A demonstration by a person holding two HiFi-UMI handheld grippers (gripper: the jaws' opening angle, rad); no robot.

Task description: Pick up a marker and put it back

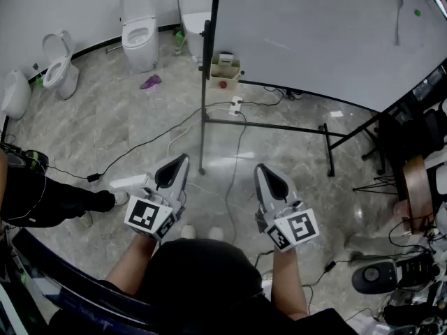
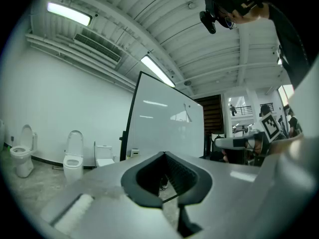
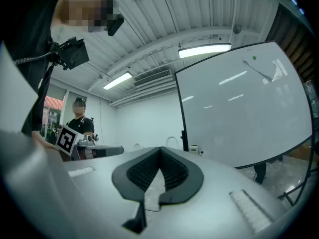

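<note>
2 grippers are all we hold out in front of us, level and side by side over the marble floor [image 1: 84,117]. Our left gripper [image 1: 184,158] has its jaws pressed together at the tips with nothing between them. Our right gripper [image 1: 259,166] is the same: closed tight and empty. Each gripper's own view agrees, with the jaws meeting at a point and only floor showing through the gap behind.

We cannot pick out a marker for certain in any view. We judge it most likely to be at the whiteboard [image 1: 314,33], which stands ahead of us and runs off to our right on its black stand [image 1: 265,125]. Toward the board's far right end there is 1 small green dot [image 1: 417,12] beside a thin grey streak [image 1: 401,5], both too small to name. At the foot of the board's left post sits 1 small box [image 1: 225,67] with a red thing [image 1: 223,84] just below it, also too small to tell.

So the coming move turns on a forward reach, since the board is well apart from both grippers. Its long edge runs left to right across our front, so a marker resting along it would likely lie crosswise to our jaws. Our right gripper is nearer the board's broad face, and our left is nearer the post and the box. Either one has to open first.
</note>
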